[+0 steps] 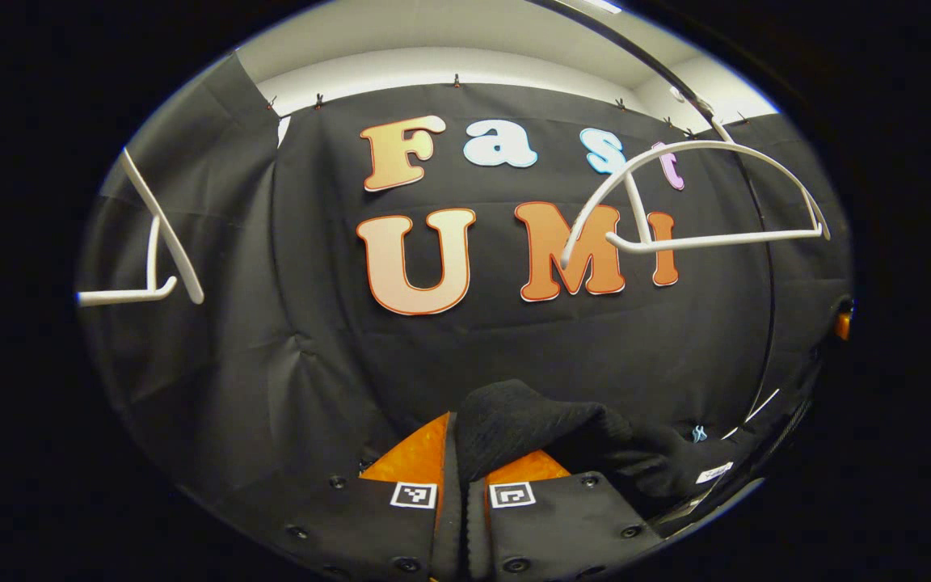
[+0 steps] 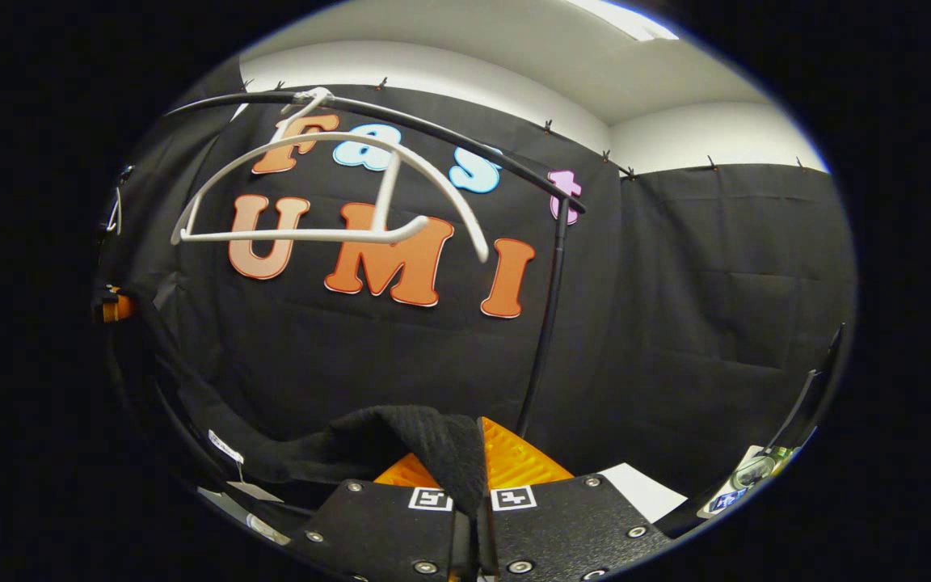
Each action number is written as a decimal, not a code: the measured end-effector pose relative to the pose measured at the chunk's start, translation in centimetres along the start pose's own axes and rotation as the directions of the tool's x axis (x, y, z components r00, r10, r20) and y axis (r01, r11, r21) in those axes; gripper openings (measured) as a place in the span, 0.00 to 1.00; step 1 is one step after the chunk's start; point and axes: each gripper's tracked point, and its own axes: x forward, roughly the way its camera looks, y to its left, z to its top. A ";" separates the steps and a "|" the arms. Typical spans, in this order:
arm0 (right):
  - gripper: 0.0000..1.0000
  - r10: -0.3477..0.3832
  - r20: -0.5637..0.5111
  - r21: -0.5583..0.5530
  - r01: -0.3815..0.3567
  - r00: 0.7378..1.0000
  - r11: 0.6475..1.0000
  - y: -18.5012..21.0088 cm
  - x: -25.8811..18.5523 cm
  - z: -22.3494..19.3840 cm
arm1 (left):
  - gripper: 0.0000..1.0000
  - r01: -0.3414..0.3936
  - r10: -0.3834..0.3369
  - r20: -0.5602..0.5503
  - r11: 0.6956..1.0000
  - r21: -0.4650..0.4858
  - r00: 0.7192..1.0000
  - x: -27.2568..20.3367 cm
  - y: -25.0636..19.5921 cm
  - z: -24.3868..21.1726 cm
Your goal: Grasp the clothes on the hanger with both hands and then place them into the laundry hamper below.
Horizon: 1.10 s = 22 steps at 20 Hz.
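Note:
A black knit garment (image 1: 530, 436) is pinched between the fingers of my left gripper (image 1: 459, 453), which is shut on it; the cloth drapes off to the right. In the right gripper view the same black garment (image 2: 401, 444) hangs between the fingers of my right gripper (image 2: 478, 461), shut on it, and trails off to the left with a white tag (image 2: 221, 446). A bare white hanger (image 1: 700, 202) hangs on the black rail (image 1: 756, 242) above; the right gripper view shows this hanger (image 2: 320, 210) too. The hamper is out of sight.
A second white hanger (image 1: 160, 242) hangs at the left in the left gripper view. The rail's black upright post (image 2: 546, 323) stands just behind my right gripper. A white surface (image 2: 635, 489) lies low on the right.

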 end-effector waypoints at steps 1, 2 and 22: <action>0.08 0.018 -0.002 -0.002 -0.018 1.000 1.000 0.8 0.0 0.0 | 0.10 -0.002 0.002 0.002 1.000 0.010 1.000 -0.5 -0.2 -0.4; 0.08 0.039 0.001 -0.003 -0.039 0.999 0.999 1.9 -0.1 0.0 | 0.10 0.000 0.000 0.002 1.000 0.016 1.000 -0.8 -0.4 -0.7; 0.10 0.386 -0.324 0.118 -0.368 0.863 0.922 22.3 -3.6 -18.0 | 0.10 0.186 -0.222 -0.424 0.975 -0.125 0.878 -6.8 -13.0 -22.8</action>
